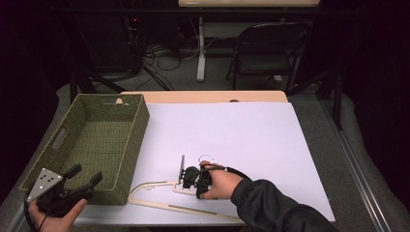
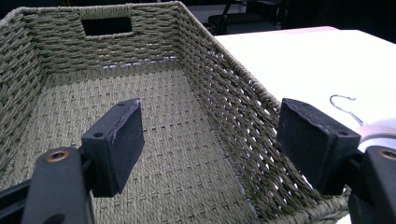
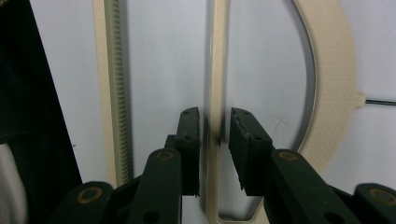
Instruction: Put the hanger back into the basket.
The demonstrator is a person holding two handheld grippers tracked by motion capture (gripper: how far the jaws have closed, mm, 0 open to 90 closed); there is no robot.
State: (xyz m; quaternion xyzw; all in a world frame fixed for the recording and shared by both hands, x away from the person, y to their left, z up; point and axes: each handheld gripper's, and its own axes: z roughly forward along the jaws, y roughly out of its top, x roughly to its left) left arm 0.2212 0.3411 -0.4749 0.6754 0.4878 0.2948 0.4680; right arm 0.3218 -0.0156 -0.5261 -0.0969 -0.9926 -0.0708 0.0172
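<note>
Hanger [image 3: 215, 70] cream, flat on white sheet | right gripper [image 3: 215, 135] jaws straddling bar; left gripper [image 2: 210, 149] jaws spread

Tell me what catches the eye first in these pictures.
A big green woven basket sits at the table's left, with the left tongs wide open at its near corner. On the white sheet beside it lies a cream coat hanger, and the right tongs straddle one of its thin bars, not yet closed.

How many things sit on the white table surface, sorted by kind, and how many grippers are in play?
Woven basket: 1
Clothes hanger: 1
Grippers: 2, left gripper and right gripper
Total: 4
</note>
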